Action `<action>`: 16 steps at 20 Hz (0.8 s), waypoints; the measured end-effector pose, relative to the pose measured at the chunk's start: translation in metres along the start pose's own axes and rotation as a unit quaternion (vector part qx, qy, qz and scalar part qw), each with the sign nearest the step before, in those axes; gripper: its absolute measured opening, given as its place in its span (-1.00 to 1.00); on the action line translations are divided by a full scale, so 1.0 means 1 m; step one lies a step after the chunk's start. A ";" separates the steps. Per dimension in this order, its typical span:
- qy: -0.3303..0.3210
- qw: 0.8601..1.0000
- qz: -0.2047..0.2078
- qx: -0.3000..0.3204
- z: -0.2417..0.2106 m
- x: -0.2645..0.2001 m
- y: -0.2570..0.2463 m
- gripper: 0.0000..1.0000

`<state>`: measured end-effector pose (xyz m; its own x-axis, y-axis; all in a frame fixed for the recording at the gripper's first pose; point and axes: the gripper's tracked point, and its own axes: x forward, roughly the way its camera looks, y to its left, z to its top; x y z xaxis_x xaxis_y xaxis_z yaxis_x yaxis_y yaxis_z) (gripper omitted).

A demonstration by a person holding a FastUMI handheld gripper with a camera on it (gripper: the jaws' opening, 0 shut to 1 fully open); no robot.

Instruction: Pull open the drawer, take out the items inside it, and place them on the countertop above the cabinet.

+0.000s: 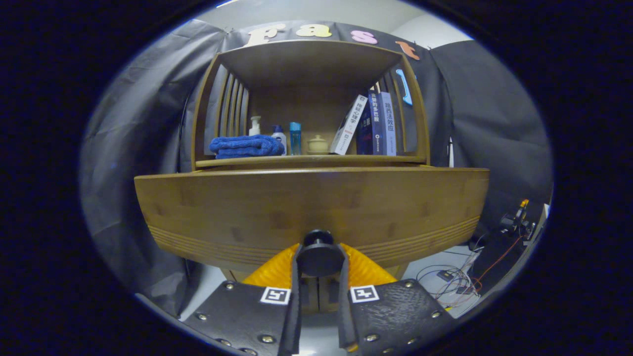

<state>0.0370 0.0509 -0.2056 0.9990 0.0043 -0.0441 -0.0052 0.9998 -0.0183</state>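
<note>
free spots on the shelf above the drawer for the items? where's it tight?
Gripper is shut on the drawer knob. On the shelf, the bare patch lies between the lidded ceramic jar and the leaning books. It is crowded from the folded blue towel through the bottles.

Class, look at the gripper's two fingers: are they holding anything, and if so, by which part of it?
Yes. The gripper is shut on the drawer knob, one finger on each side of the round black knob on the wooden drawer front.
</note>
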 end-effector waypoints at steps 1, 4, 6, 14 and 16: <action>-0.001 1.000 -0.004 0.000 -0.002 -0.006 -0.001 -0.41; -0.001 1.000 -0.007 0.006 -0.002 -0.012 -0.002 -0.40; -0.005 1.000 -0.003 0.018 -0.002 -0.013 -0.003 -0.40; -0.079 0.994 0.020 0.070 0.058 -0.035 0.001 -0.08; -0.087 0.994 0.015 0.059 0.084 -0.041 -0.001 -0.09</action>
<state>0.0000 0.0509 -0.1200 0.9912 0.0266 0.1299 -0.0394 0.9945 0.0973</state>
